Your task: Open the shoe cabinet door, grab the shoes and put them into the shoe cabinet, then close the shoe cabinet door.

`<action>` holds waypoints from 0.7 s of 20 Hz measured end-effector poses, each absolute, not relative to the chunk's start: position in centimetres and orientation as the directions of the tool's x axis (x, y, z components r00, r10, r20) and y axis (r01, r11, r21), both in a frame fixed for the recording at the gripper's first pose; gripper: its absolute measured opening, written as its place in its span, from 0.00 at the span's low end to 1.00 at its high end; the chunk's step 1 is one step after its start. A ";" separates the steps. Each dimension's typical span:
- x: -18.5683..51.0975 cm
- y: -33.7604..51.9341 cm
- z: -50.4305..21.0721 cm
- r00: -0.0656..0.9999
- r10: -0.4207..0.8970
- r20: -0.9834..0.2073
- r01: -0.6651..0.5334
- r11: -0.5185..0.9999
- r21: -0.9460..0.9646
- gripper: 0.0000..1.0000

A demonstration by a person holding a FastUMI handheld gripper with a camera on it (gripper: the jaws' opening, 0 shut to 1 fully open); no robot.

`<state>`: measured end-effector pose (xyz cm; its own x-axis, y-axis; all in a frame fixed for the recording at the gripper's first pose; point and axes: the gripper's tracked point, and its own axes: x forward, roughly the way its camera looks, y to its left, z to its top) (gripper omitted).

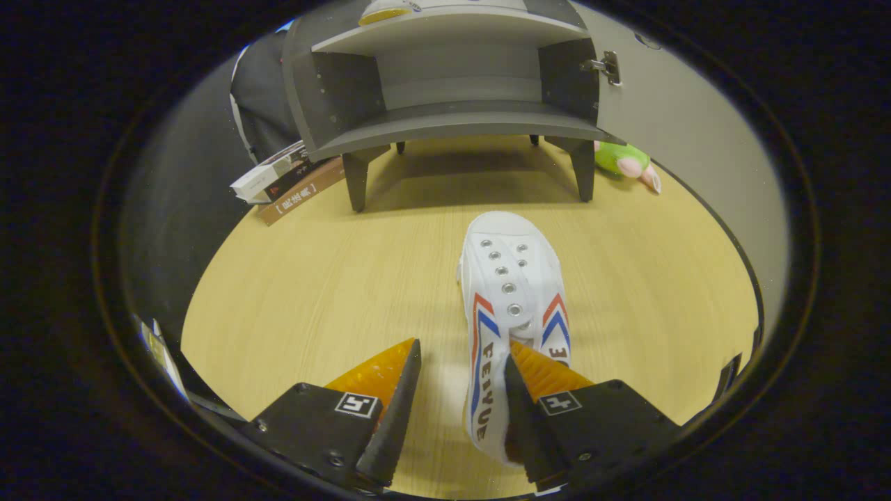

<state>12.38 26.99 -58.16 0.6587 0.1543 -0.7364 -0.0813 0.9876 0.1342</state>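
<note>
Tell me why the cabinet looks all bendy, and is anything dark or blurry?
In the gripper view, the fisheye lens bows the shoe cabinet's straight shelves; its shadow darkens the wooden floor underneath; the white shoe stays sharp and glare-free; the open gripper has one finger inside the shoe, which looks stretched up close.

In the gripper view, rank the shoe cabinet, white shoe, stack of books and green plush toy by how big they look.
1. shoe cabinet, door open.
2. white shoe; looks big partly from nearness, its side wall lies between the open hand-held gripper fingers.
3. stack of books.
4. green plush toy, partly hidden behind the cabinet leg.
</note>
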 end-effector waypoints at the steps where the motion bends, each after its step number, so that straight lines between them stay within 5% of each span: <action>1: 12.6 26.6 -58.3 0.670 0.134 -0.730 -0.074 0.991 0.114 0.67; 5: 12.7 25.8 -58.5 0.698 0.146 -0.702 -0.075 0.989 0.131 0.21; 7: 12.8 25.8 -58.1 0.696 0.160 -0.700 -0.113 0.987 0.113 0.07; 14: 13.0 25.0 -52.2 0.757 0.148 -0.637 -0.112 0.989 0.096 0.04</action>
<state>13.02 24.98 -52.24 0.7567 0.1477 -0.6368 -0.1120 0.9890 0.0963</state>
